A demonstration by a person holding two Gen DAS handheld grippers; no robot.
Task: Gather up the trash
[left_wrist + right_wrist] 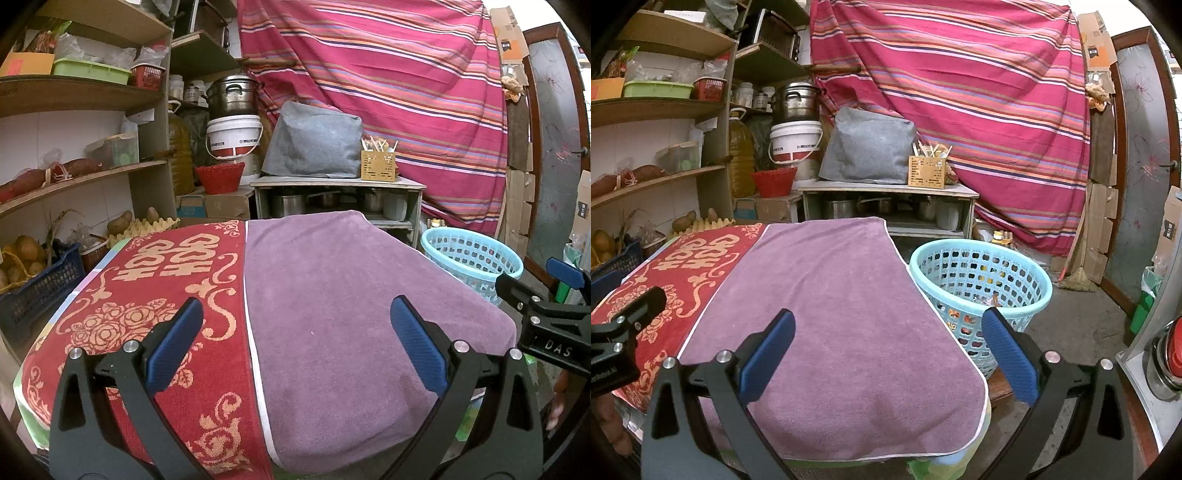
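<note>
Basket (982,280) contents half-hidden behind right tongs (886,350), indistinct.

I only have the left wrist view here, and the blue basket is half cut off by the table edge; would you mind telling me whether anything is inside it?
Observer: Yes, the right wrist view shows the blue basket from above, with some wrappers lying at the bottom.
Operator: Thank you. Is the right gripper holding anything?
Observer: No, the right gripper is open and empty above the purple towel.
Operator: What lies to its right?
Observer: A metal pot with a red knob.
</note>
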